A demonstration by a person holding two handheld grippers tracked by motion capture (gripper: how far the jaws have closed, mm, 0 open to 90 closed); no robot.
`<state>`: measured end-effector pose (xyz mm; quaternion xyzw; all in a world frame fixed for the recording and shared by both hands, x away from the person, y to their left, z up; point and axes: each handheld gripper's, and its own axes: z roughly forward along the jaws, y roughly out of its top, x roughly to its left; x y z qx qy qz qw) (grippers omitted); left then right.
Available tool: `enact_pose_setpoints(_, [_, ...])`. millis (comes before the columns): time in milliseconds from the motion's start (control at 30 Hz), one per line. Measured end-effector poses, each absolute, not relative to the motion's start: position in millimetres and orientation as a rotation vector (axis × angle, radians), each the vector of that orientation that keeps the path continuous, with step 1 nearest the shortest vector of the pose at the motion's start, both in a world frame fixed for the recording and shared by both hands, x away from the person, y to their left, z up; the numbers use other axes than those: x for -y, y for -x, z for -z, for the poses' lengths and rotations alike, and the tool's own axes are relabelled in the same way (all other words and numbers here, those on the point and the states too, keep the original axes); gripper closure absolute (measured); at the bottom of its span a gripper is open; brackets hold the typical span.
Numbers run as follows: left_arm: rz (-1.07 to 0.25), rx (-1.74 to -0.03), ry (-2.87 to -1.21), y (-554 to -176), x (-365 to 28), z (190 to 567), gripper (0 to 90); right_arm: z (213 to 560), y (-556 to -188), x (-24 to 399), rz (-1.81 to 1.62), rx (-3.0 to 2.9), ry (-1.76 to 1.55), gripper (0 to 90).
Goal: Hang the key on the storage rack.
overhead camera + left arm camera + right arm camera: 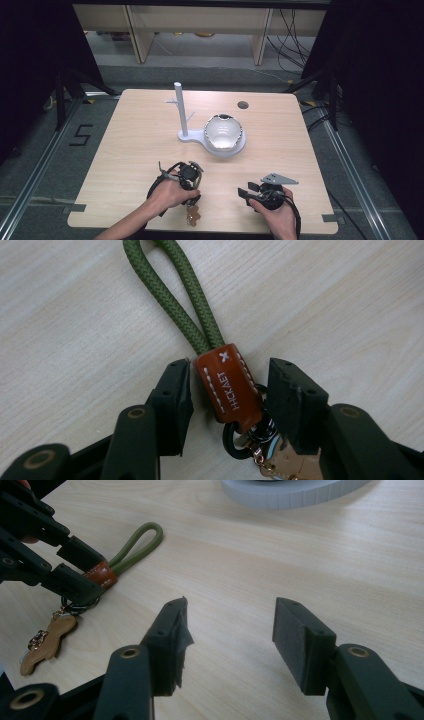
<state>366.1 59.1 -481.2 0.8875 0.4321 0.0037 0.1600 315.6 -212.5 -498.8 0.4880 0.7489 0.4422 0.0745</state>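
A keychain lies on the wooden table near its front edge: an olive-green cord loop [175,295], a brown leather tab [227,387], a dark ring [237,442] and a tan charm [47,642]. My left gripper [230,372] points down at it, one jaw on each side of the tab. A thin gap shows at each pad, so it is open around the tab. In the high view the left gripper [192,201] sits just above the keychain [192,216]. My right gripper [230,625] is open and holds nothing; it hovers low over bare wood to the right [246,192].
A white stand with an upright post [179,107] and a round base carrying a shiny bowl [223,132] sits mid-table. The base's rim [295,492] shows beyond the right gripper. A cable hole [243,105] is near the far edge. The table's front edge runs close to both hands.
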Motion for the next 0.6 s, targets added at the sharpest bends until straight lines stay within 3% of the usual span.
enact_pose_setpoints(200, [-0.078, -1.19, -2.59, -365.5, -58.2, 480.6, 58.1, 499.0, -317.1, 215.0, -1.305, -2.25, -1.413, 48.9])
enact_pose_setpoints(333, [-0.123, -1.101, -2.603, -360.7, -59.4, 481.3, 69.3, 498.8, -315.4, 213.1, -1.333, -2.247, -1.468, 48.9])
enact_pose_setpoints(600, [-0.126, -0.999, -2.591, -357.4, -68.0, 483.1, 75.3, 500.0, -316.5, 214.9, -1.319, -2.246, -1.431, 48.7])
